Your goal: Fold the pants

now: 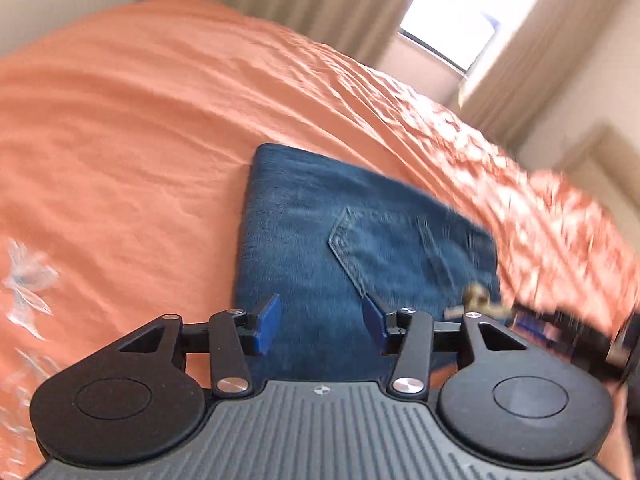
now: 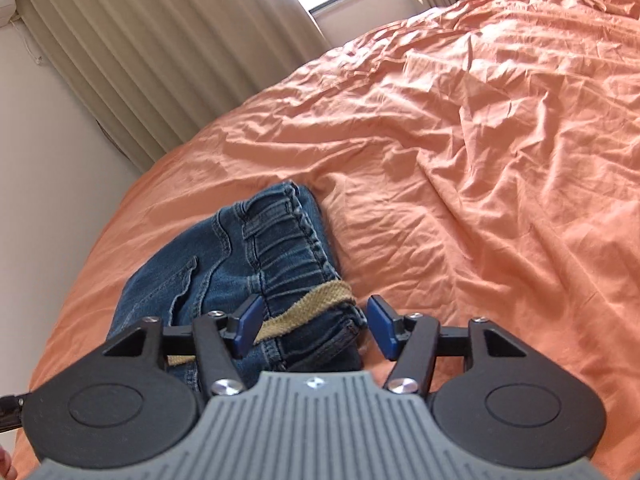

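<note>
Blue denim pants lie folded into a compact rectangle on the orange bedsheet, back pocket up. My left gripper is open and empty, just above the near edge of the folded pants. In the right wrist view the pants show their elastic waistband and a tan drawstring. My right gripper is open, its blue pads straddling the waistband end without gripping it. The right gripper also shows blurred at the right of the left wrist view.
The wrinkled orange sheet covers the whole bed. Beige curtains and a bright window stand behind the bed. A white wall runs along the bed's left side.
</note>
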`<state>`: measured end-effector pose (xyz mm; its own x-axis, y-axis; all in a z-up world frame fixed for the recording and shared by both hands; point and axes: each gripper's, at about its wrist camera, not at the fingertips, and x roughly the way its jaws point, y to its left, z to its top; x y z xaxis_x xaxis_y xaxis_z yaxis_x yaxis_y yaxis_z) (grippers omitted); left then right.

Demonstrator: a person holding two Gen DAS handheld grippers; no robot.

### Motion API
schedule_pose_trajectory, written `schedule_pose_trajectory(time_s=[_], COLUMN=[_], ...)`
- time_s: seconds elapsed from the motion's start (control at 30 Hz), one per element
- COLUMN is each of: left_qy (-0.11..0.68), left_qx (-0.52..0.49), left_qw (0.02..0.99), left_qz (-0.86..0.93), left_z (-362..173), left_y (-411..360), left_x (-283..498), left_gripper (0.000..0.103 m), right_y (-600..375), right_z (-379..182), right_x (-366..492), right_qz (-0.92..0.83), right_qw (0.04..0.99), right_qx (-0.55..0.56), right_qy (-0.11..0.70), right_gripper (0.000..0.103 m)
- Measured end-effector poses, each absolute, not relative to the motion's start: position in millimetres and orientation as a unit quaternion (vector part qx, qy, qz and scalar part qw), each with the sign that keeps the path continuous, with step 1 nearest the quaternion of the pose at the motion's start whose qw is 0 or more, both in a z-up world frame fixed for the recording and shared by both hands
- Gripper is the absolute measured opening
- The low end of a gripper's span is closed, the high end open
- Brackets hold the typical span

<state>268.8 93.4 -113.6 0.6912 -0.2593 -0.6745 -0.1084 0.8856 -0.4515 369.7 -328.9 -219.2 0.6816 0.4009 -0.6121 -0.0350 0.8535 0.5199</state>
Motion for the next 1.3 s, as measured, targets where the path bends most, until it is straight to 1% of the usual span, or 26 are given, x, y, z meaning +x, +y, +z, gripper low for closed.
schedule_pose_trajectory(time_s=[0.07,0.1,0.2,0.23,0.3,0.37,0.5,0.57,0.67,0.77,0.87,0.93,0.97,1.03,1.07,1.1,1.13,1.2,1.23,1.27,1.3], left_qy=[0.390,0.390,0.389,0.387,0.385,0.385,0.388,0.396,0.408,0.412,0.413,0.415,0.416,0.419,0.420,0.420,0.420,0.420,0.419,0.415,0.410], left_qx=[-0.265,-0.281,-0.326,-0.341,-0.379,-0.411,-0.427,-0.426,-0.432,-0.442,-0.449,-0.452,-0.451,-0.445,-0.443,-0.441,-0.438,-0.432,-0.427,-0.422,-0.417], left_qw=[0.881,0.877,0.861,0.857,0.841,0.826,0.816,0.813,0.803,0.794,0.789,0.785,0.784,0.785,0.786,0.787,0.789,0.793,0.797,0.801,0.807], left_qz=[-0.032,-0.028,-0.024,-0.023,-0.022,-0.025,-0.029,-0.036,-0.045,-0.058,-0.077,-0.087,-0.091,-0.097,-0.099,-0.099,-0.097,-0.091,-0.089,-0.087,-0.087], left_z=[-122.7,-129.3,-146.3,-150.6,-159.4,-167.5,-178.8,-183.6,-193.3,-203.6,-212.3,-216.0,-217.6,-218.1,-217.9,-217.3,-216.3,-214.1,-212.3,-209.3,-204.9], left_y=[103.7,108.0,122.0,126.7,138.1,147.0,154.4,156.5,158.1,159.3,157.7,156.5,155.8,154.0,153.2,152.9,152.9,153.5,153.5,154.1,152.1], left_x=[276.4,281.1,290.5,292.7,295.5,299.8,313.9,323.3,335.9,346.0,356.4,362.6,365.2,369.1,370.2,370.7,370.4,369.1,367.6,364.6,363.2], left_gripper=[0.057,0.060,0.062,0.063,0.066,0.067,0.073,0.074,0.076,0.076,0.076,0.074,0.071,0.066,0.060,0.055,0.052,0.030,0.026,0.018,0.011], right_y=[-331.6,-333.3,-339.0,-339.2,-337.4,-334.8,-330.6,-329.1,-329.0,-330.9,-333.5,-334.4,-334.8,-335.1,-335.3,-335.6,-334.5,-332.6,-329.1,-327.6,-325.3], right_z=[-218.3,-216.4,-212.3,-211.8,-211.7,-214.8,-227.6,-238.8,-253.9,-266.5,-273.8,-276.4,-276.8,-274.8,-272.2,-268.4,-264.1,-256.0,-251.2,-245.4,-237.1], right_x=[378.3,383.2,400.0,406.2,419.2,431.4,457.0,468.6,480.6,489.2,491.7,491.9,491.1,488.9,487.1,484.2,482.2,478.7,480.3,478.1,475.0], right_qz=[0.139,0.148,0.173,0.180,0.183,0.184,0.200,0.208,0.221,0.236,0.249,0.258,0.263,0.271,0.274,0.279,0.282,0.284,0.284,0.285,0.287], right_qw=[0.877,0.874,0.855,0.848,0.842,0.834,0.812,0.796,0.775,0.756,0.745,0.742,0.741,0.744,0.747,0.751,0.755,0.762,0.766,0.770,0.775], right_qx=[0.226,0.222,0.244,0.251,0.255,0.259,0.261,0.269,0.286,0.310,0.329,0.336,0.337,0.332,0.328,0.321,0.315,0.304,0.297,0.291,0.282], right_qy=[0.400,0.407,0.424,0.430,0.439,0.451,0.483,0.500,0.518,0.526,0.524,0.520,0.518,0.513,0.509,0.504,0.501,0.497,0.494,0.491,0.487], right_gripper=[0.056,0.057,0.061,0.065,0.066,0.065,0.065,0.066,0.070,0.070,0.067,0.061,0.058,0.050,0.047,0.041,0.038,0.034,0.032,0.031,0.030])
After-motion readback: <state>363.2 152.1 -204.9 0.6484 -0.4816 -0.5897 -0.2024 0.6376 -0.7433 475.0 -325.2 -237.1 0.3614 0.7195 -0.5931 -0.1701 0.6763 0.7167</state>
